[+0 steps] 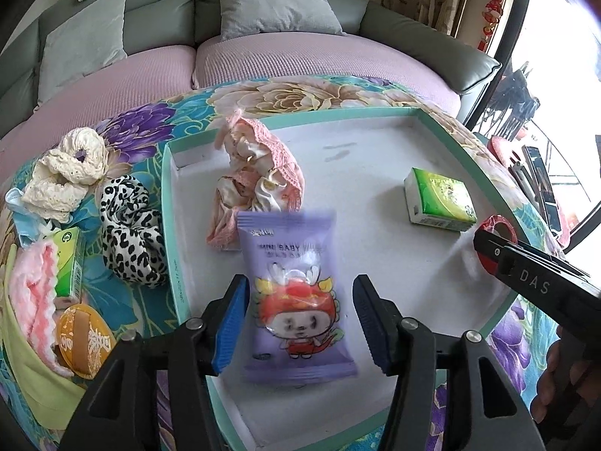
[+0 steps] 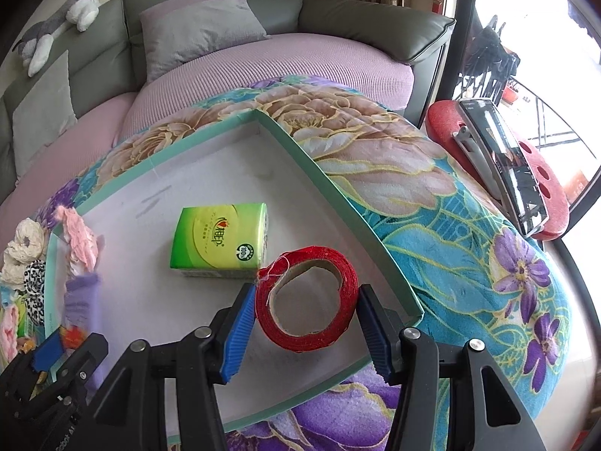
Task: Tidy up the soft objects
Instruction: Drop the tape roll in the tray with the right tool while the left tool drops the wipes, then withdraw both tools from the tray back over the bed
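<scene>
Wipes packet [image 1: 296, 293] between left gripper [image 1: 300, 319] jaws

Each tool [image 1: 300, 319] has black arms, silver screws and ribbed blue pads [image 2: 240, 332]; one reads "DAS".

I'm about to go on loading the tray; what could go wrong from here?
1. The purple wipes pack looks blurred between the left gripper pads, which do not clearly press it; it may land on the pink fabric bundle.
2. The red ribbon roll, squeezed in the right gripper, has a loose thread that could snag.
3. It sits close to the tray wall.
</scene>
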Available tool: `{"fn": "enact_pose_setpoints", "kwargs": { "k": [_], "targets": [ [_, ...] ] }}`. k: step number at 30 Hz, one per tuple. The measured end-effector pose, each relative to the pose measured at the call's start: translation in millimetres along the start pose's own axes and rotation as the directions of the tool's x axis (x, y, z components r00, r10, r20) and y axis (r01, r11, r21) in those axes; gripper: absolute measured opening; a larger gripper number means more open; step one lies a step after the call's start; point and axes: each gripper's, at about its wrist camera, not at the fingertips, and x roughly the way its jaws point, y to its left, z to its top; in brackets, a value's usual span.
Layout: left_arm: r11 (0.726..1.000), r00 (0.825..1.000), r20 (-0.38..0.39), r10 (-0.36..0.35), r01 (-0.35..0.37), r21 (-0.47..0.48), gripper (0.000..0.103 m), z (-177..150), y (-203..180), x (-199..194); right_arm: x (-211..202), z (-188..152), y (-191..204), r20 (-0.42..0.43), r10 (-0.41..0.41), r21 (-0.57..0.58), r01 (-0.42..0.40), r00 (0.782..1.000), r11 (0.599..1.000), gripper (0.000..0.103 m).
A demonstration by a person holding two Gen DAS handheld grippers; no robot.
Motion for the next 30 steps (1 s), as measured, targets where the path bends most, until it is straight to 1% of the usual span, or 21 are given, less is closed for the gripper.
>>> {"fn": "enact_pose_setpoints", "kwargs": {
  "k": [2,4,6,7,9,10,12,13,14,15,23,30],
  "targets": [
    [1.000,1.000,0.005,-0.001,0.001,0.002,0.059,1.1,-0.3,-1.3,0.0,0.0,-0.2,0.001,0.002,0.001,-0.002,1.000,1.000,0.058],
    [1.000,1.000,0.009,0.000,0.000,0.004,0.059,2.2,0.0,-2.3,-0.9,0.5,-0.2,0.007,0.005,0.003,-0.005,1.000,1.000,0.061],
    [1.000,1.000,0.011,0.001,-0.001,0.002,0.060,2.7,0.7,-3.9,-1.1,0.8,-0.3,0.010,0.007,0.003,-0.007,1.000,1.000,0.068],
    [1.000,1.000,0.013,0.003,-0.003,0.001,0.060,2.8,1.4,-5.8,-1.1,0.8,-0.2,0.011,0.008,0.003,-0.008,1.000,1.000,0.070],
    [1.000,1.000,0.029,0.008,-0.008,-0.007,0.065,4.4,3.6,-11.4,-2.0,1.2,-0.3,0.019,0.009,0.002,-0.009,1.000,1.000,0.072],
    [1.000,0.999,0.040,0.010,-0.009,-0.012,0.065,5.6,5.1,-15.1,-2.7,1.5,-0.3,0.024,0.008,0.003,-0.009,1.000,1.000,0.073],
    [1.000,0.998,0.056,0.018,-0.017,-0.022,0.066,6.5,8.1,-20.3,-4.8,2.2,-0.4,0.037,0.004,0.004,-0.004,0.999,1.000,0.083],
    [0.999,0.997,0.069,0.031,-0.029,-0.037,0.069,7.4,11.5,-23.7,-5.8,2.3,-0.5,0.043,0.005,0.007,-0.005,0.999,1.000,0.083],
    [0.998,0.996,0.074,0.041,-0.037,-0.046,0.083,7.8,13.8,-25.0,-6.2,2.6,-0.8,0.044,0.008,0.009,-0.009,0.999,1.000,0.083],
    [0.997,0.995,0.083,0.057,-0.052,-0.064,0.093,8.2,17.8,-27.6,-6.4,2.8,-0.8,0.045,0.013,0.011,-0.014,0.999,1.000,0.083],
    [0.981,0.980,0.145,0.138,-0.116,-0.156,0.094,9.8,43.9,-48.2,-10.0,3.6,7.1,0.064,0.036,-0.019,-0.035,0.997,0.999,0.083],
    [0.952,0.965,0.174,0.198,-0.147,-0.267,0.094,6.5,77.3,-65.4,-15.7,3.1,22.5,0.078,0.081,-0.064,-0.076,0.994,0.995,0.084]
  ]
}}
